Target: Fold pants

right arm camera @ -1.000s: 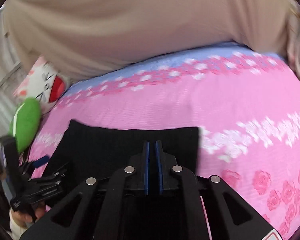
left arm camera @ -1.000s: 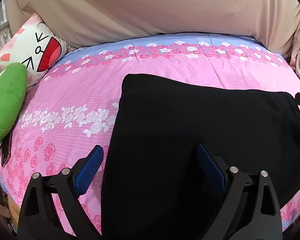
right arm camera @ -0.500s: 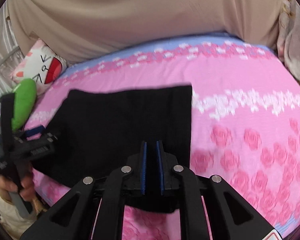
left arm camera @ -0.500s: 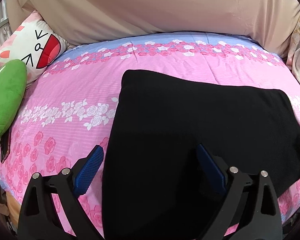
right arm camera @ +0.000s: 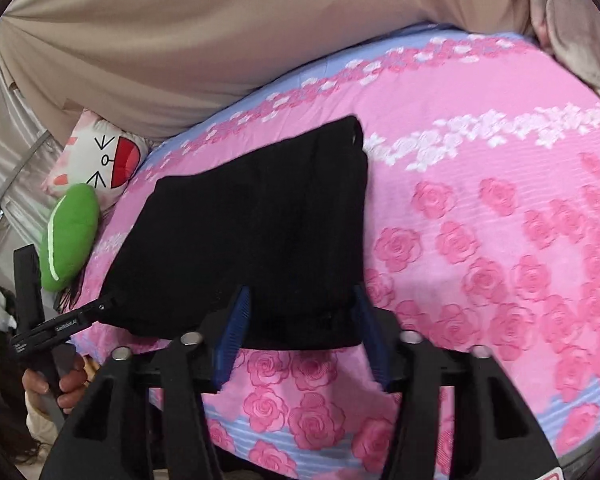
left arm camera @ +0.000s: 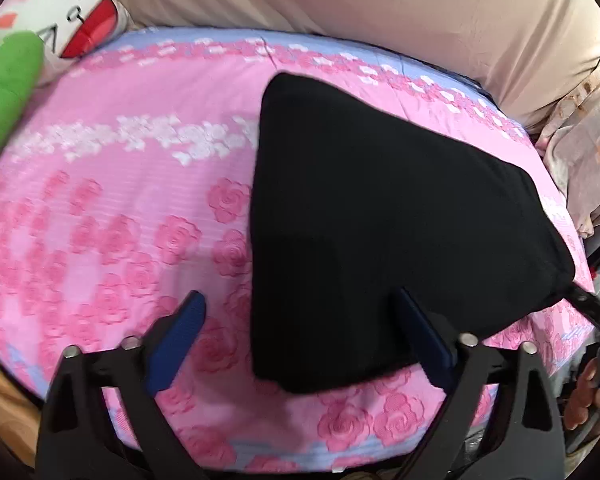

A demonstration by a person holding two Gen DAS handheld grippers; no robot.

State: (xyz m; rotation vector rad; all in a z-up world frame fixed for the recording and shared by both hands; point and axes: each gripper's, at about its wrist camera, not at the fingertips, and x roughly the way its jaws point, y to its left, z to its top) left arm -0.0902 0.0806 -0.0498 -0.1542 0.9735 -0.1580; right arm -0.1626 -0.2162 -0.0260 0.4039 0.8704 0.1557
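Black folded pants lie flat on the pink rose bedsheet, near the bed's front edge. My left gripper hovers over their near left corner. Its jaws are closing, the cloth lies between the blue pads, and they do not press it. In the right wrist view the pants reach down between the fingers of my right gripper. Its jaws are opening and stand apart from the cloth. The left gripper shows side-on at the pants' left corner, and the right gripper at their right corner.
A cartoon-face pillow and a green plush rest at the bed's left end. Beige cloth hangs behind the bed and floral fabric is piled at the right. A hand holds the left gripper's handle.
The right gripper's jaws went from shut to parted. The left view swung, so the pants now sit further right and the bed's front edge shows.
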